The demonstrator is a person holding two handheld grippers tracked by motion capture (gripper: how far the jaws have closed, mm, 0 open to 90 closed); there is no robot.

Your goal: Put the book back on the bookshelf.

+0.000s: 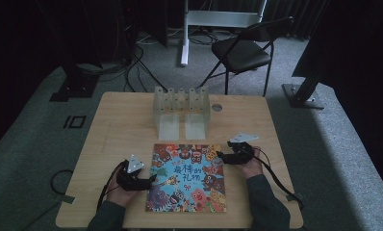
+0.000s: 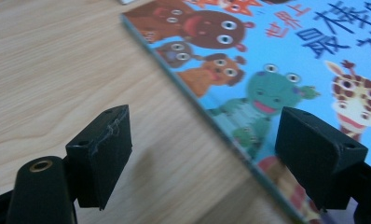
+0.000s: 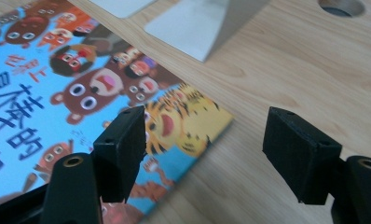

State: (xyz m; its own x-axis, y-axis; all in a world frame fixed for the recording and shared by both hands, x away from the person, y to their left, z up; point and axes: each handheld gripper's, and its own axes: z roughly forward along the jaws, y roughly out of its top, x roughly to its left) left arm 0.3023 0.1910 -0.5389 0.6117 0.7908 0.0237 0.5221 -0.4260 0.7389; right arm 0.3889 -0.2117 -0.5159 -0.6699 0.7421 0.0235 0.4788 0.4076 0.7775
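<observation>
Item: picture book, colourful cartoon-animal cover, lying flat and closed on the wooden desk, lower centre of the high view, its near edge close to the desk's front. Left tongs, at the lower left of that view, sit against the book's left edge; the left gripper view shows the jaws standing wide and empty, one over bare wood, the other over the cover, with the book's edge running diagonally between them, pads not pressing. Right tongs, at centre right, point at the book's upper right corner; in the right gripper view the jaws are likewise wide and hold nothing, the corner lying between them, one jaw above the cover and one above the wood. Further item: translucent slotted rack, standing at upper centre of the desk, well apart from the book. Progress, as judged: both tongs are placed at opposite sides of the book, but no grip is made; the cover is unopened and the book unlifted, so nearly all handling remains.
</observation>
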